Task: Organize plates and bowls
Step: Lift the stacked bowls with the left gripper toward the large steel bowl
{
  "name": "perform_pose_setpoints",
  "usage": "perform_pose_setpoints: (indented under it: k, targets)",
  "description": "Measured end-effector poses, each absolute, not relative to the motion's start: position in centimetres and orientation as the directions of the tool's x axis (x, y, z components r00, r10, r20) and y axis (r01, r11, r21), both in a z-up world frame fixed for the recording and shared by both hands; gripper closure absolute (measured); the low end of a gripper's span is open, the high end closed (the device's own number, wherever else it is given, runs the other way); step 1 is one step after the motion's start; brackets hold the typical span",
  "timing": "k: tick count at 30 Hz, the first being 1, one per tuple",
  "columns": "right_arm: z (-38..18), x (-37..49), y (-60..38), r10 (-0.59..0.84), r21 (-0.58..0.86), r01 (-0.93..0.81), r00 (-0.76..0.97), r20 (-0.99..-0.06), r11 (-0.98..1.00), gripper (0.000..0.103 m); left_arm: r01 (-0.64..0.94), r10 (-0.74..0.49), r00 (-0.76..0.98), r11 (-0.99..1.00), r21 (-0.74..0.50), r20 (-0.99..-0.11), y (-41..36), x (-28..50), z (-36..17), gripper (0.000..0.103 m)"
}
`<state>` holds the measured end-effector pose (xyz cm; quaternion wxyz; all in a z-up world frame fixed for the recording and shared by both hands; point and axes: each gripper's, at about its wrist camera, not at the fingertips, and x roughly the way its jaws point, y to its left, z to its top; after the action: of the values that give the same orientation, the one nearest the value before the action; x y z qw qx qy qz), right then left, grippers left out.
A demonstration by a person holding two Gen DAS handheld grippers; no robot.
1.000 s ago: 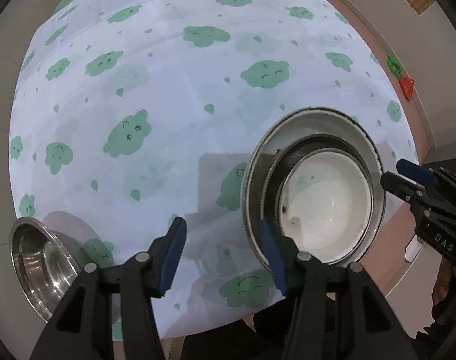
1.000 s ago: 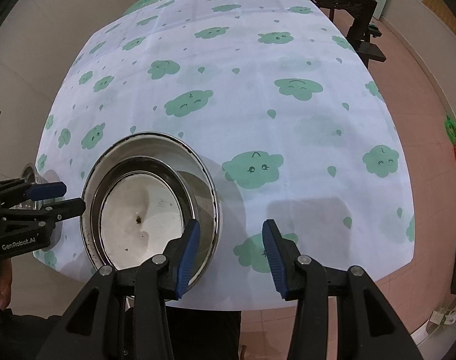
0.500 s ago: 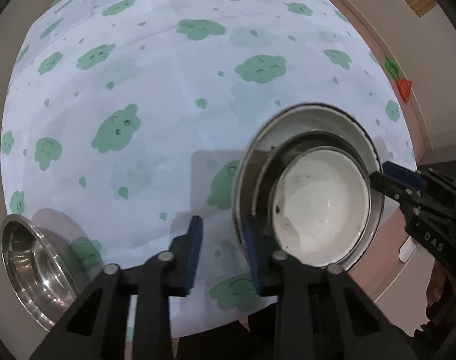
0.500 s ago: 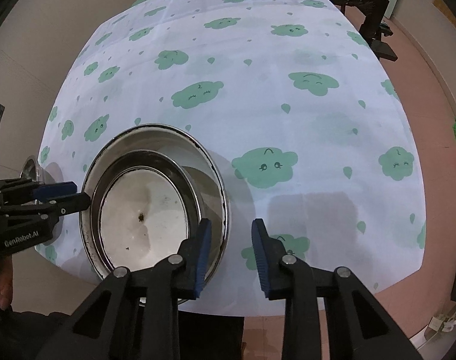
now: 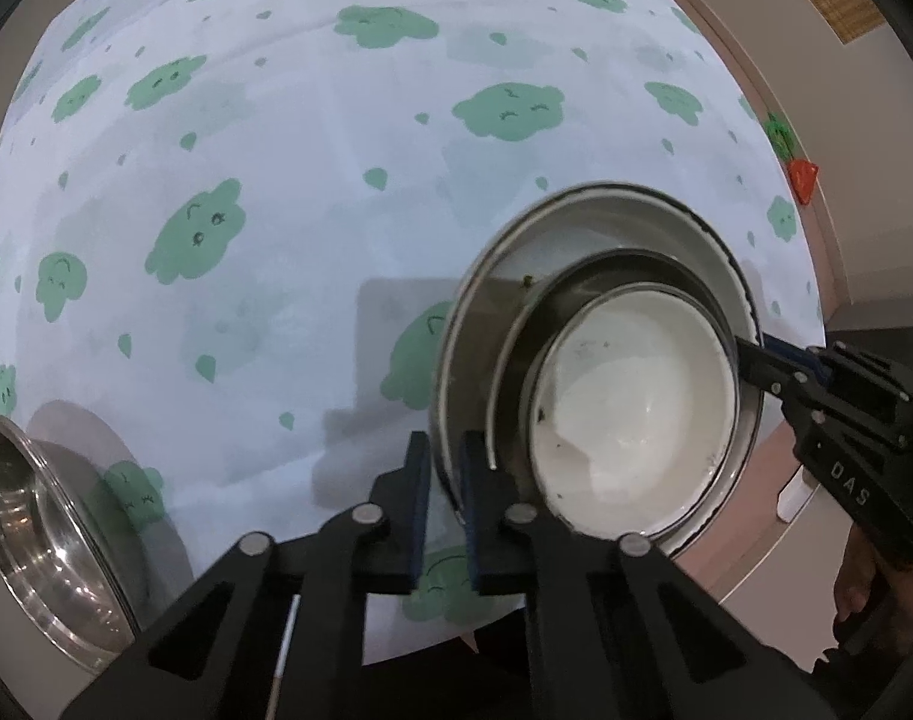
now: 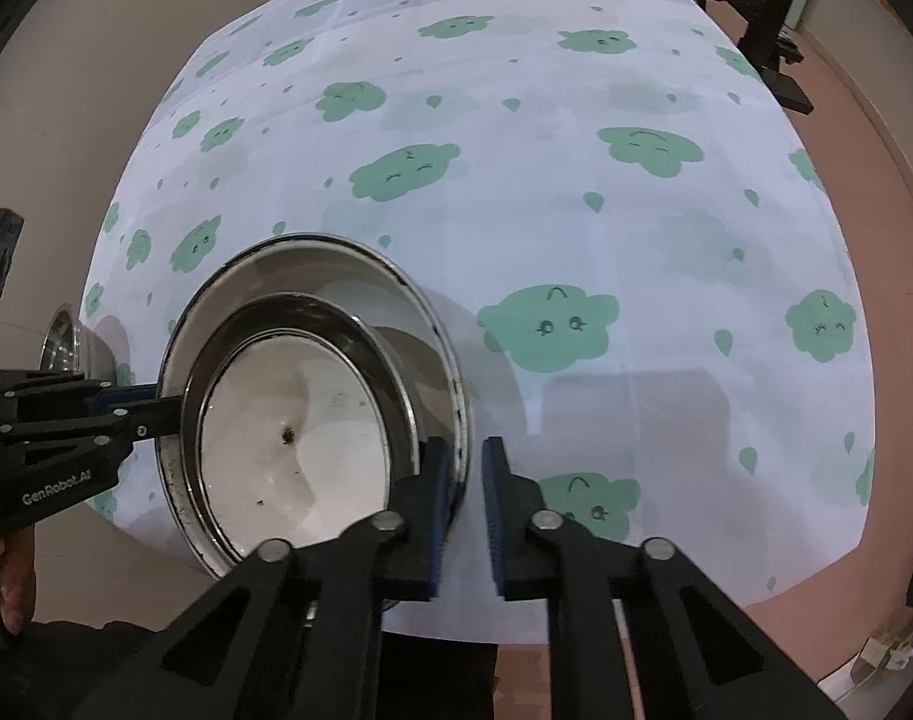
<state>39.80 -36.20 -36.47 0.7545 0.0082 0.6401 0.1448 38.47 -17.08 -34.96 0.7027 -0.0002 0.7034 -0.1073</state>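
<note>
Two close downward wrist views, shared nested bowls (image 5: 606,372).

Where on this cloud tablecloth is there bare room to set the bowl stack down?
The cloud-print tablecloth is bare across its whole middle and far side, beyond the nested steel bowl stack. The near edge is crowded: both grippers clamp the stack's rim there, and a single steel bowl sits at the near left corner.

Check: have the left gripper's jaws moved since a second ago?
Yes. The left gripper has closed from wide open onto the near rim of the big steel bowl, which stays put on the tablecloth.
</note>
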Motion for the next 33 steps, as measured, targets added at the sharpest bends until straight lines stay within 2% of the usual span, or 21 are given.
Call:
perform_pose_setpoints:
  k: [18,33]
  targets:
    - [-35.4,40.0,-36.0,0.238,0.206,-0.2,0.151,-0.96,0.958,0.095,0.165,-0.131,0.002,0.978,-0.129,-0.991,-17.4,38.3,-34.4,0.099]
    - [-34.6,40.6,-33.4,0.254,0.218,-0.245,0.128,-0.959,0.945,0.095,0.088,-0.143,0.023,0.986,-0.14,-0.989,-14.6,37.9,-33.3,0.101]
